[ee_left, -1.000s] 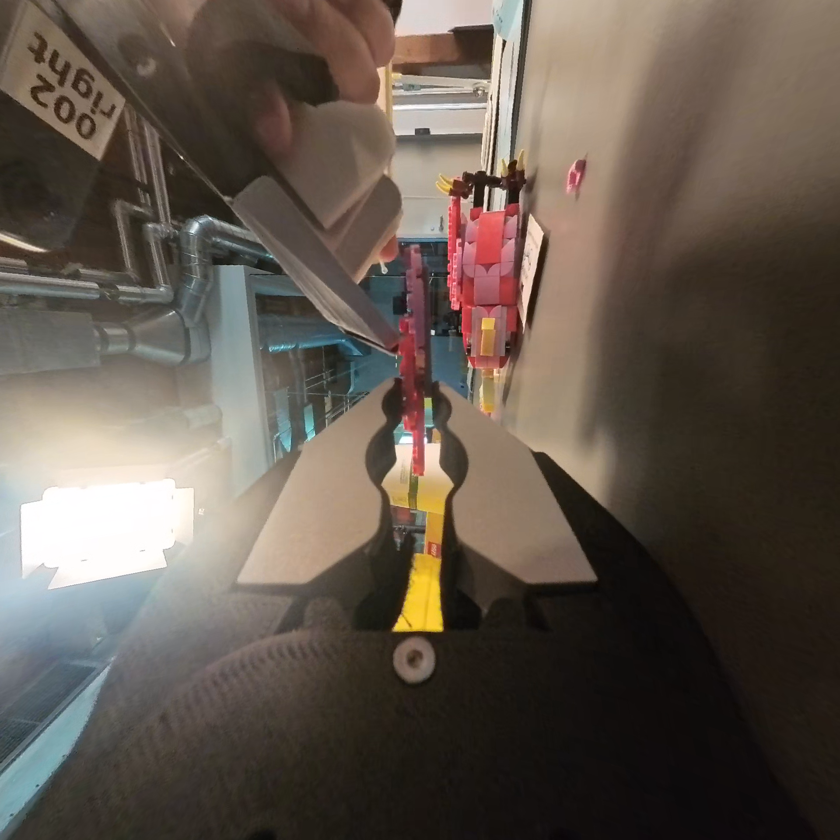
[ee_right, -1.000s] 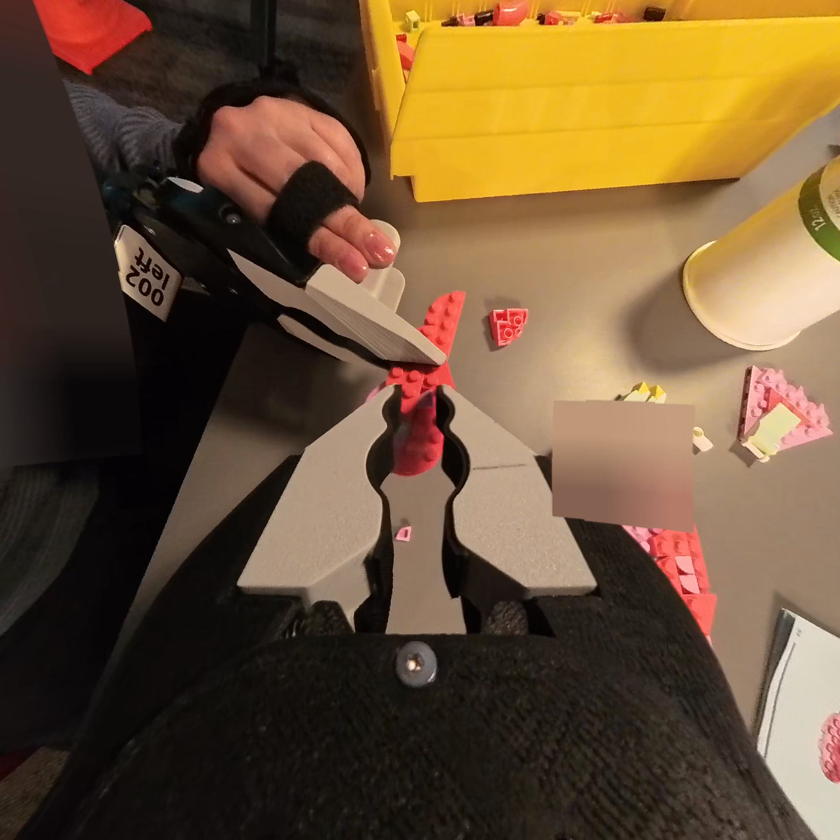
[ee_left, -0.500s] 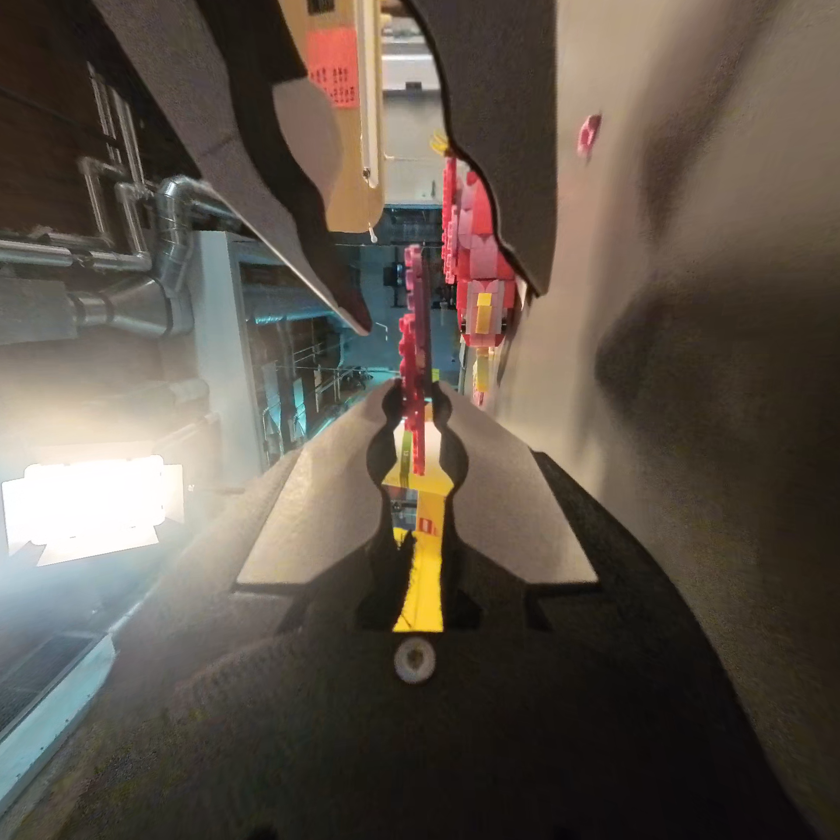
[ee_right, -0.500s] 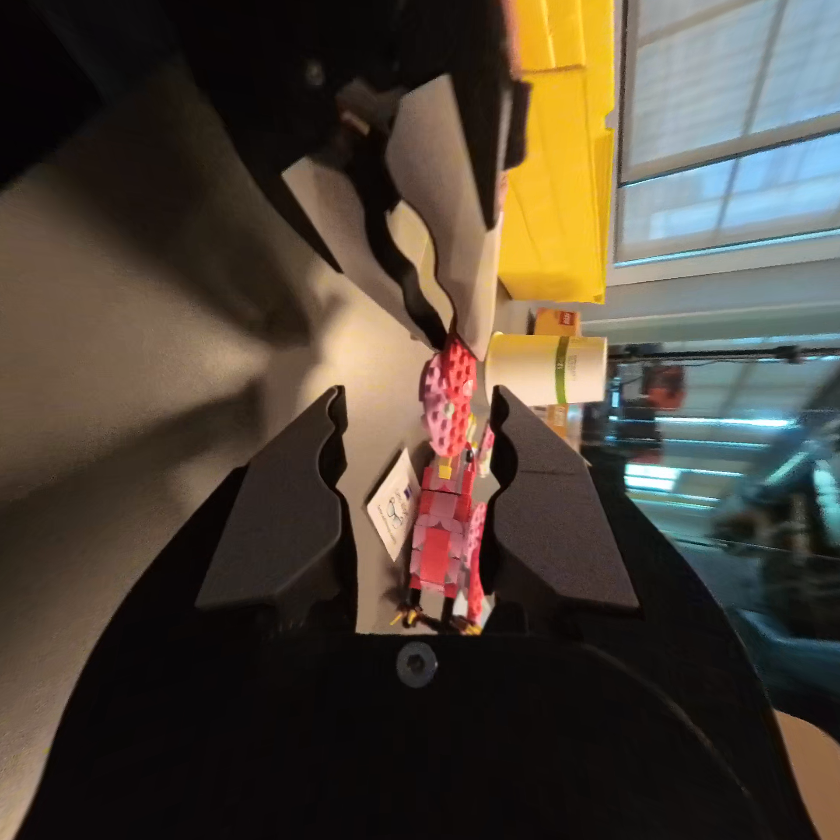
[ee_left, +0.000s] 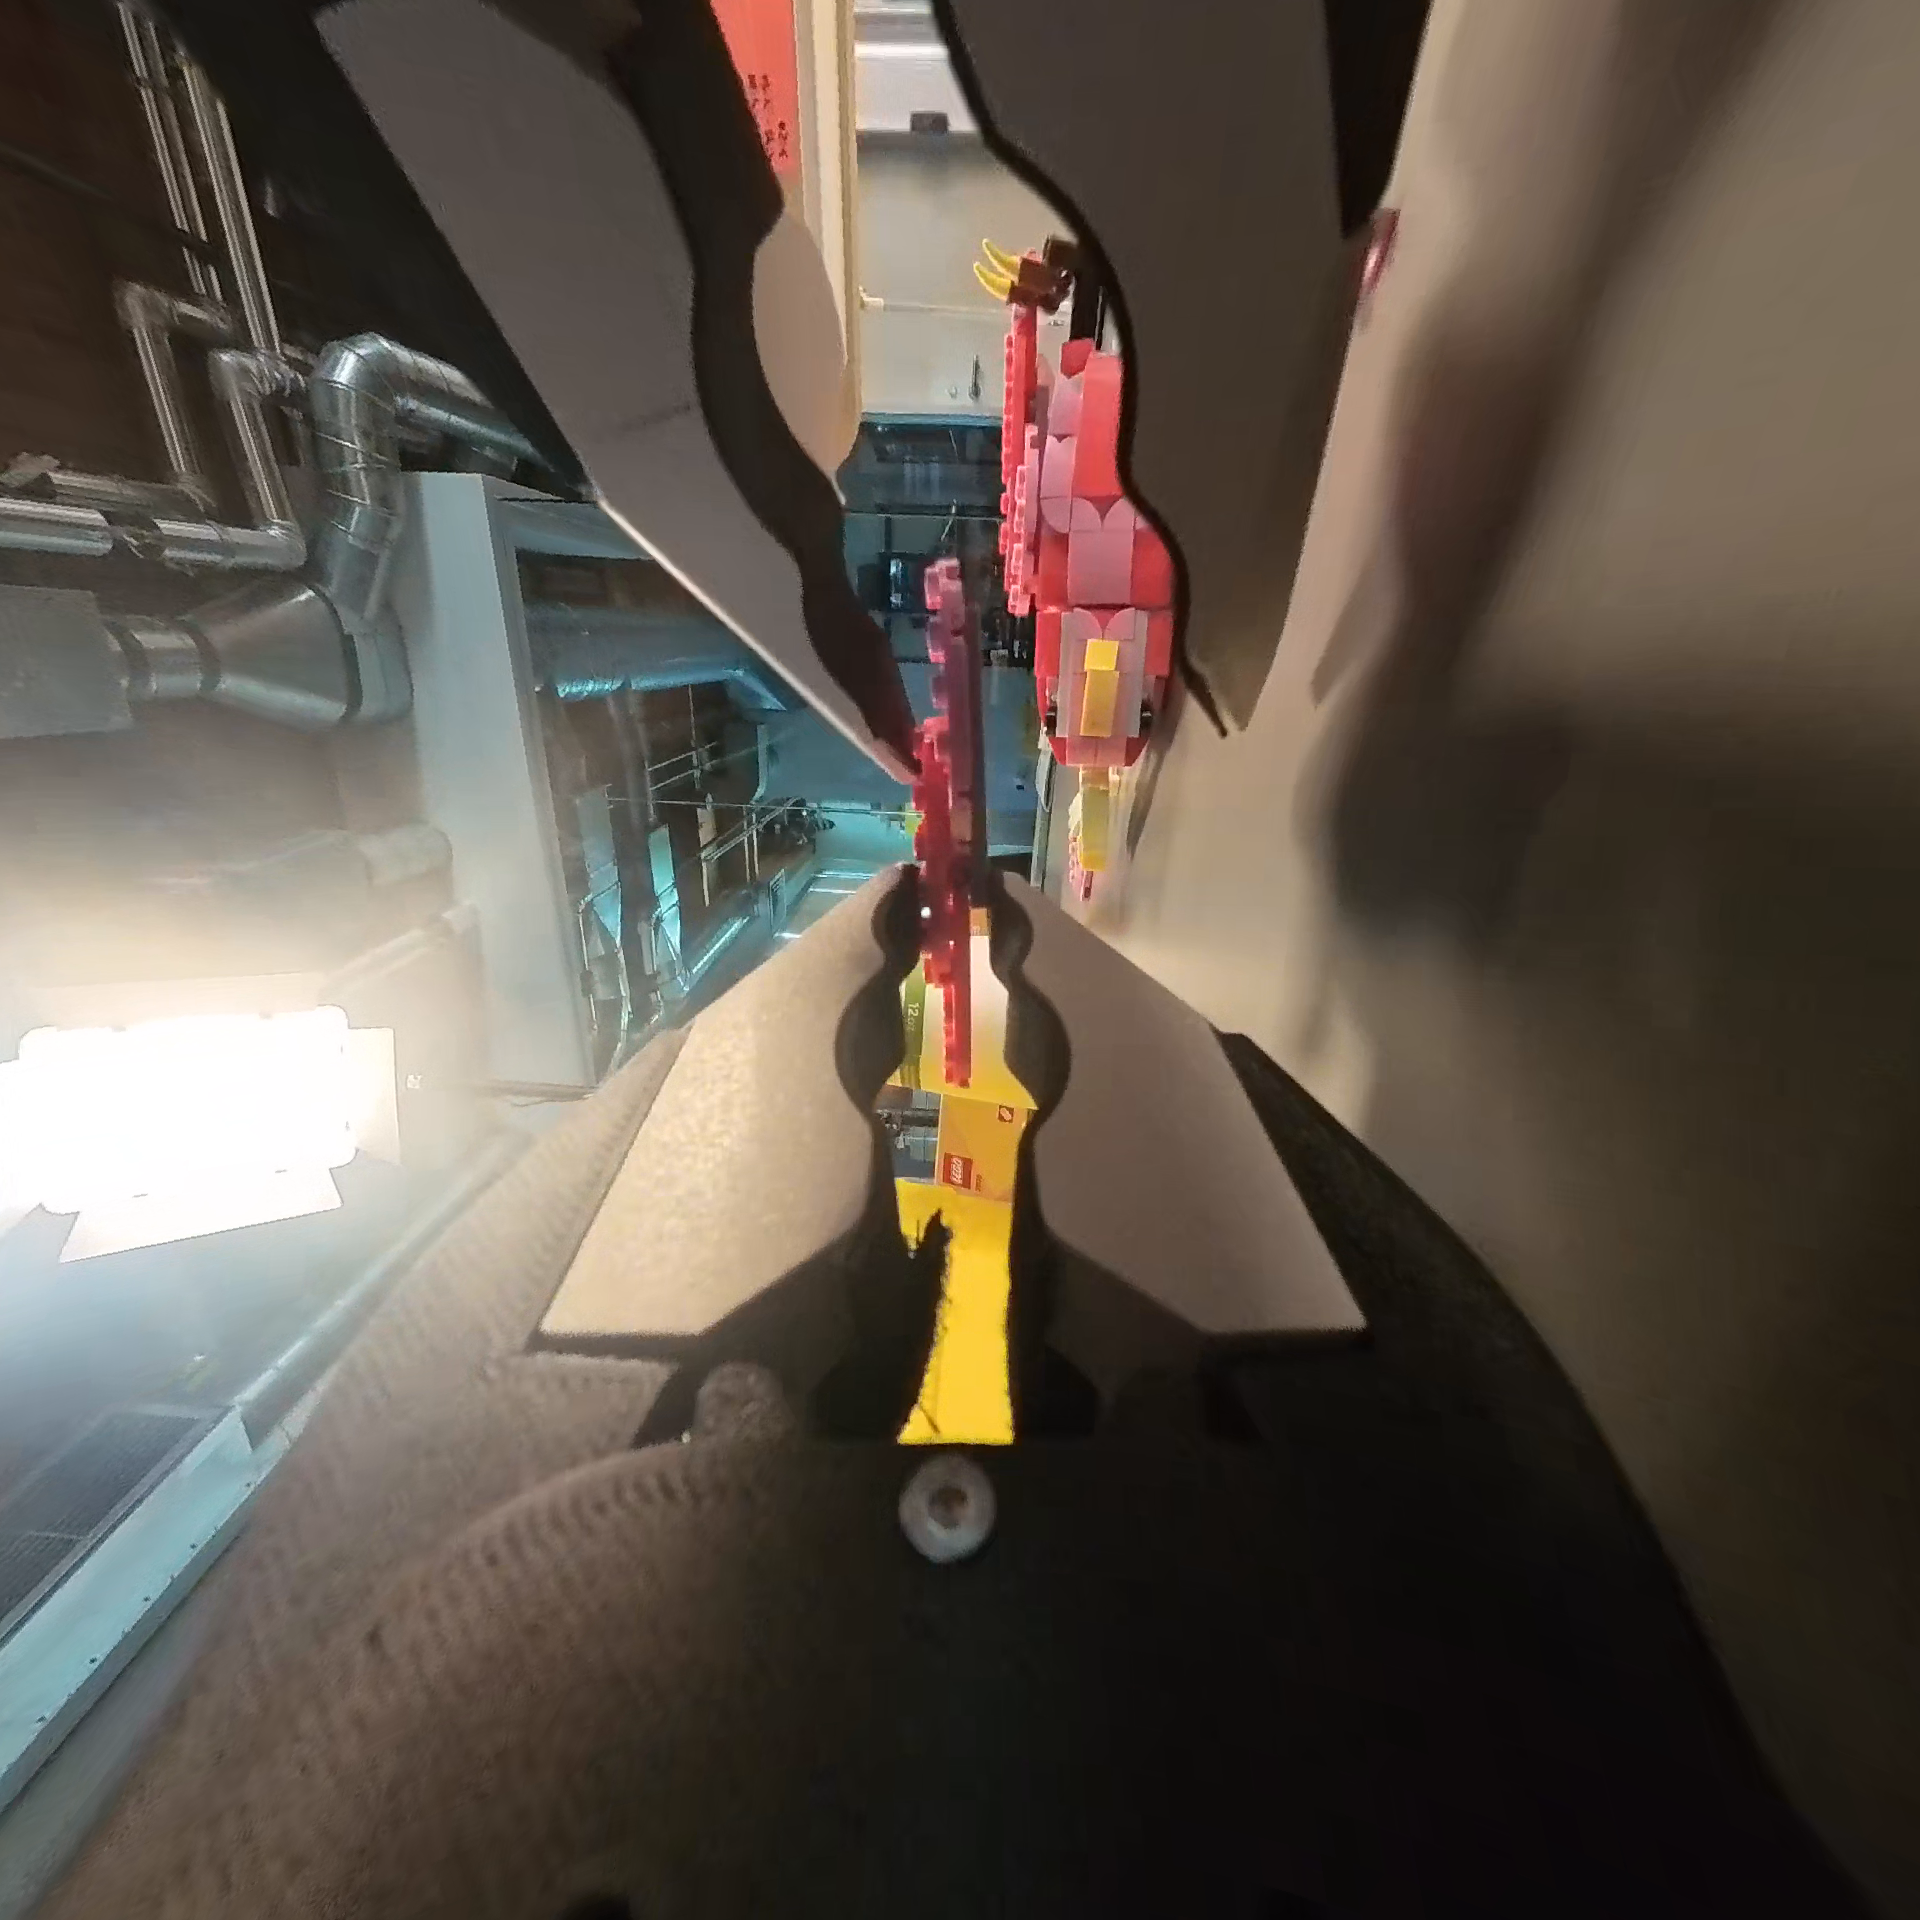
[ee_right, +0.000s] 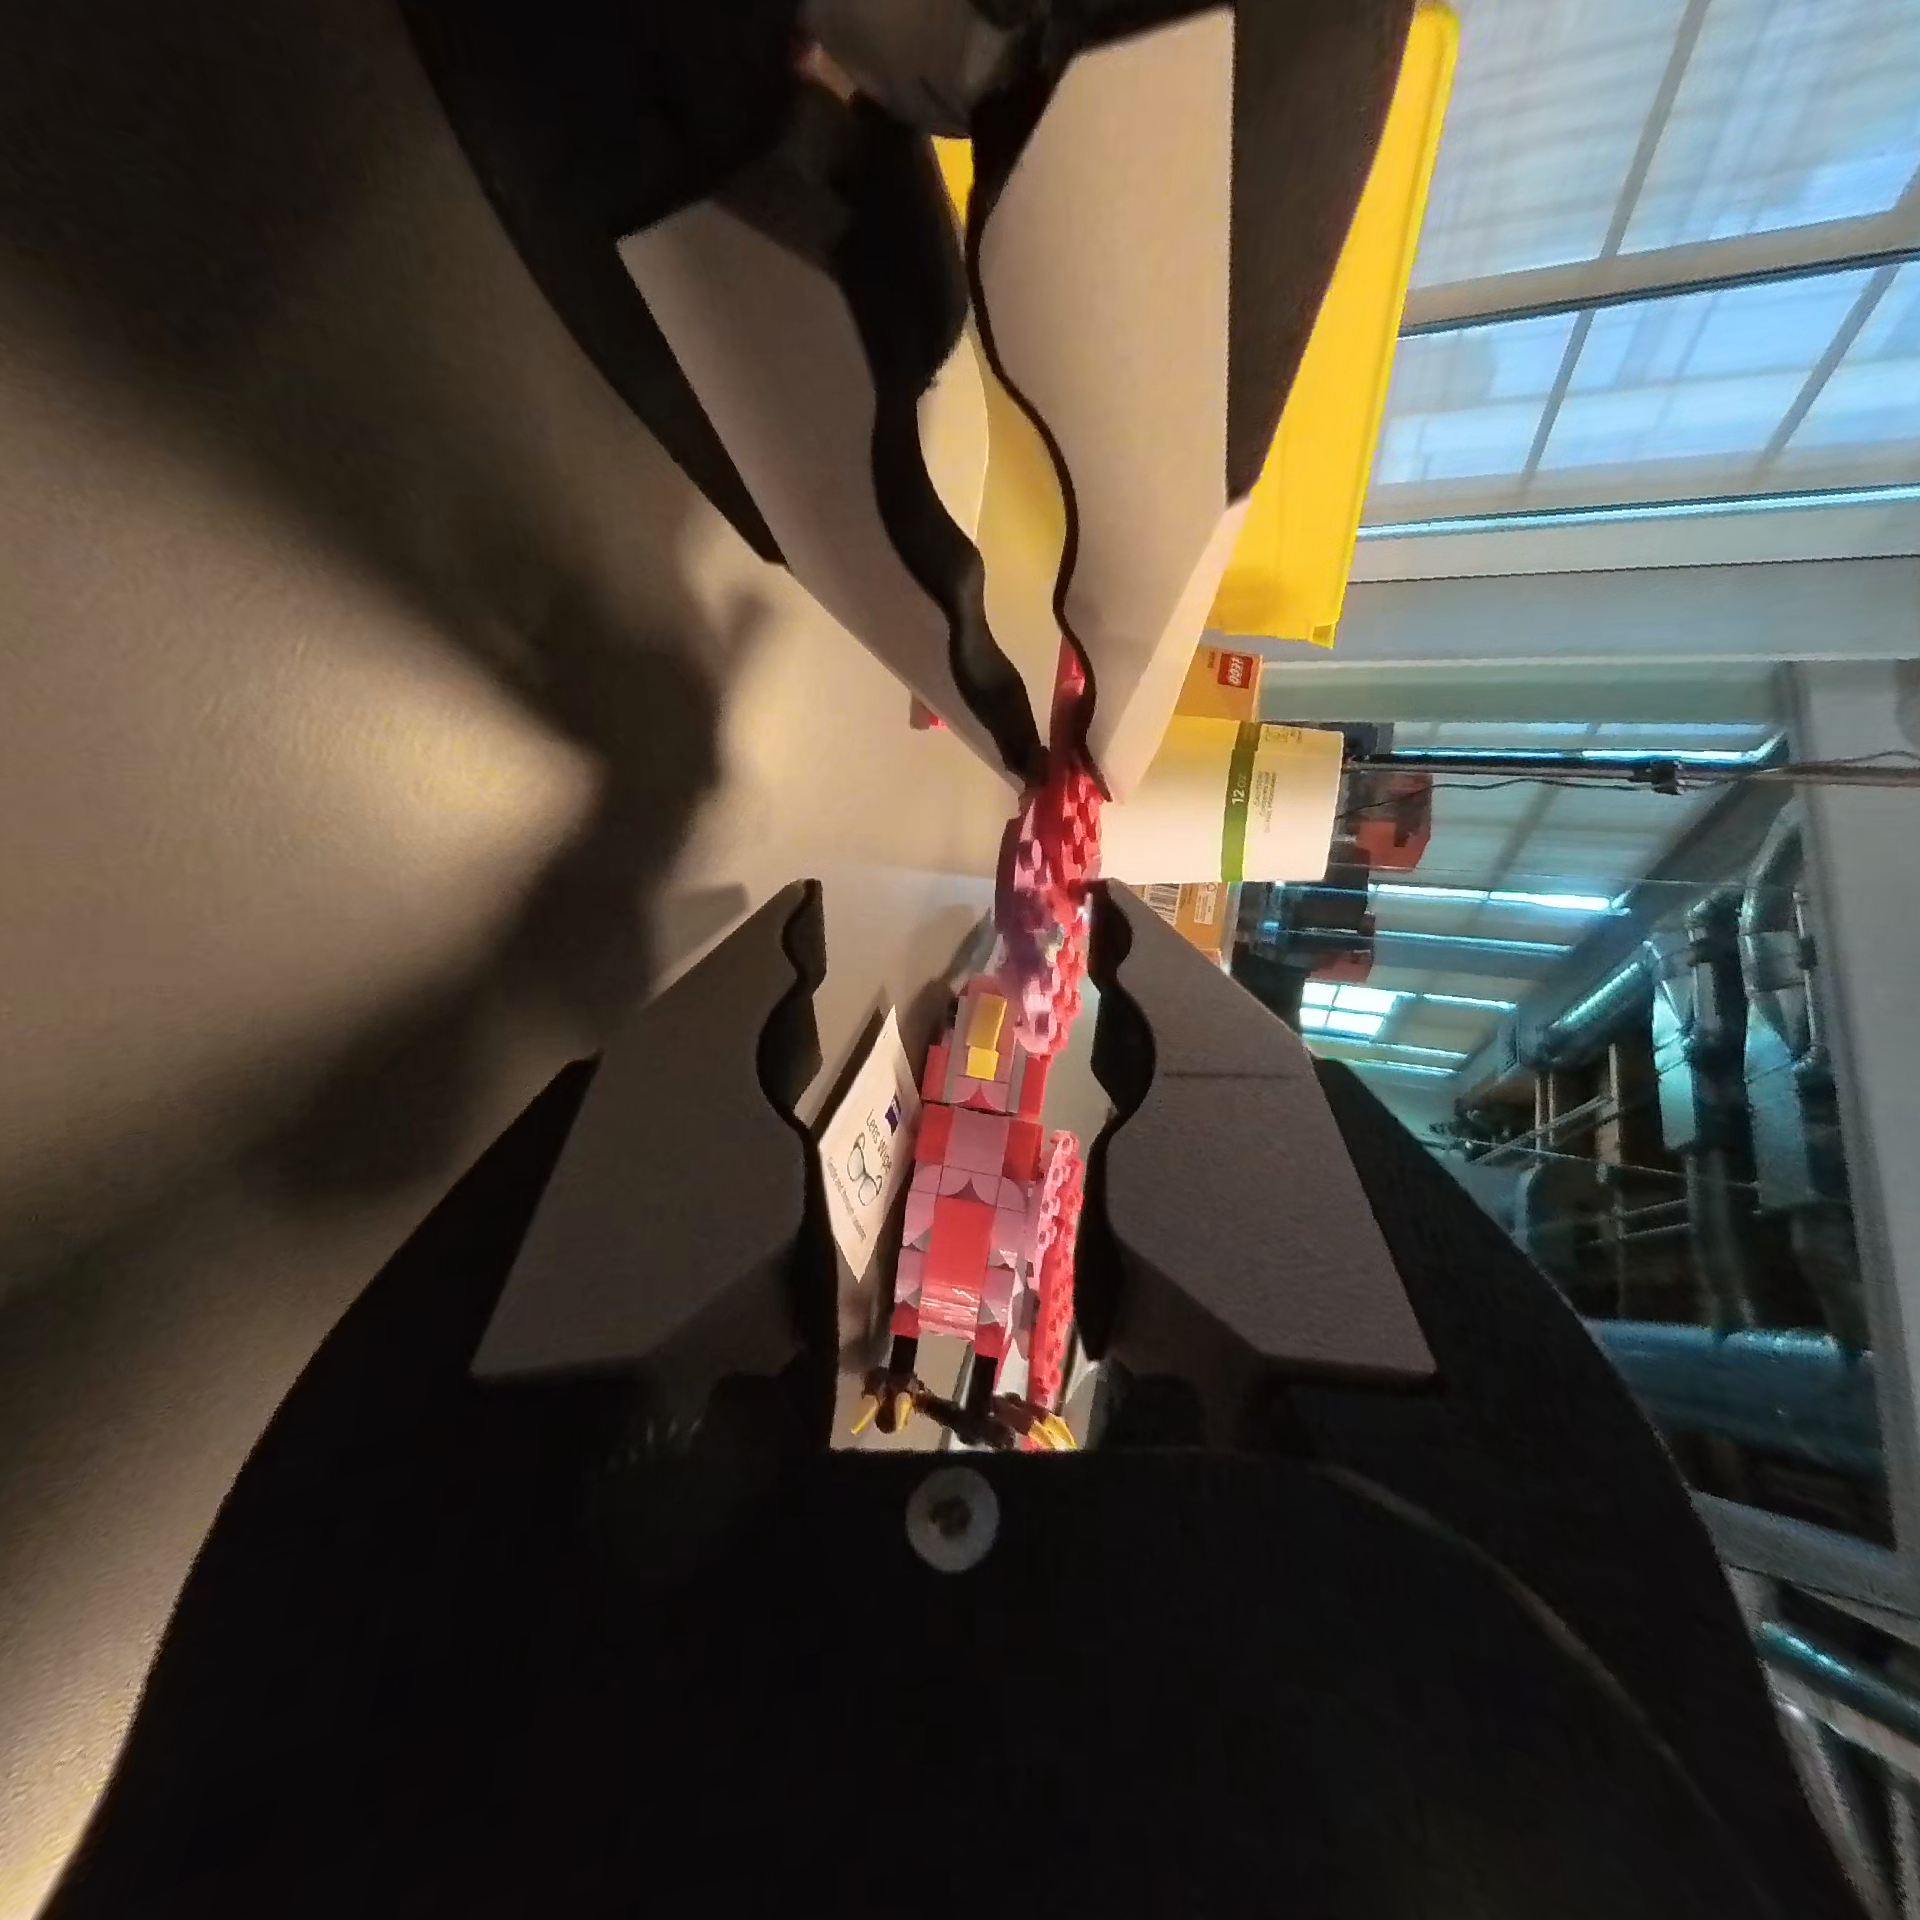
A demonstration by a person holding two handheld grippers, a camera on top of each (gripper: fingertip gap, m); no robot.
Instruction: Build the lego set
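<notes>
My left gripper [ee_left: 951, 888] is shut on a flat red and pink brick wing [ee_left: 948, 790], which I see edge-on in its own view. In the right wrist view the left gripper [ee_right: 1065, 779] comes in from the top, gripping the wing [ee_right: 1049, 883]. My right gripper [ee_right: 951, 904] is open around the wing's free end. Its right fingertip [ee_right: 1107, 914] touches the wing and the other fingertip stands apart from it. A red and pink brick bird [ee_right: 977, 1174] stands on the grey table [ee_right: 312, 623] behind the wing. The bird also shows in the left wrist view [ee_left: 1101, 582].
A yellow bin [ee_right: 1340, 312], a white paper cup [ee_right: 1216, 821], a yellow box [ee_right: 1226, 686] and a white card [ee_right: 868, 1153] are on the table. A small pink piece [ee_left: 1382, 244] lies farther off. A bright lamp [ee_left: 187, 1122] glares at the left.
My right gripper let go of the wing, opened wide and swung round to face the left gripper. Its fingers have since come closer around the wing's free end. The left grip held throughout.
</notes>
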